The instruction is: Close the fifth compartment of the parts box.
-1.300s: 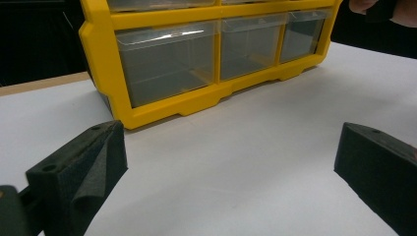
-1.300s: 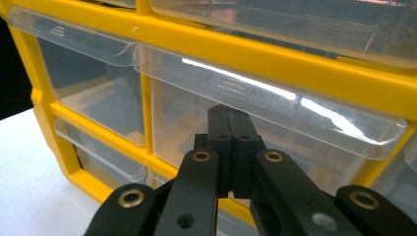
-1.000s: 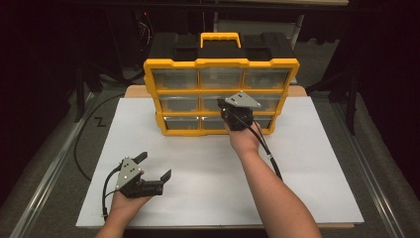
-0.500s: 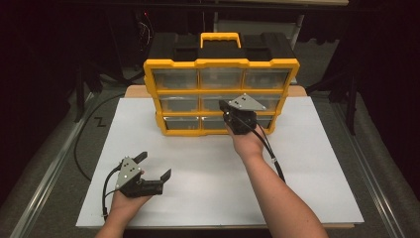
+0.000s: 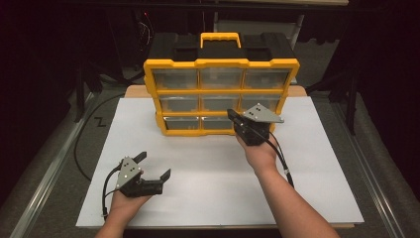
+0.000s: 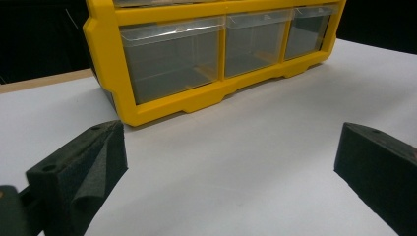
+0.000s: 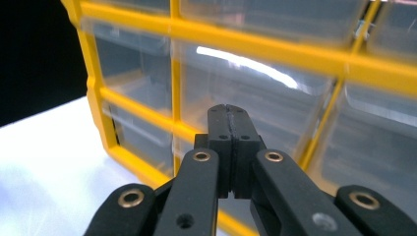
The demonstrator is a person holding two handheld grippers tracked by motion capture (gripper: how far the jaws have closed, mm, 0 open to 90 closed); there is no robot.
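Compare with the view a second ago: find the right claw (image 5: pixel 231 114) lower and further right along the front of the organiser (image 5: pixel 220 90), drawn slightly back toward the person. Find the left claw (image 5: pixel 153 166) exactly where it was, resting in the hand on the sheet (image 5: pixel 208 193). Read the shift as a small retreat or re-aim, not as a grip: no drawer pulled out, all drawers (image 5: pixel 218 101) flush with the yellow frame. Treat drawer work as not yet visibly begun, or as just closed off; cannot tell which from the frames.

Right claw state: pressed together at the tips, nothing pinched between them, as confirmed in the right gripper view (image 7: pixel 231 115). Left claw state: spread wide and empty, as confirmed in the left gripper view (image 6: pixel 231 162).

Position of the organiser: upright at the far middle of the sheet, front facing the person, handle on top. Relative to the right claw: directly ahead and very near, tip level with the yellow bar between middle and bottom rows, near the divider between the centre and right columns; contact with the frame not confirmable. Relative to the left claw: well apart, ahead and to its right, bottom row in plain sight
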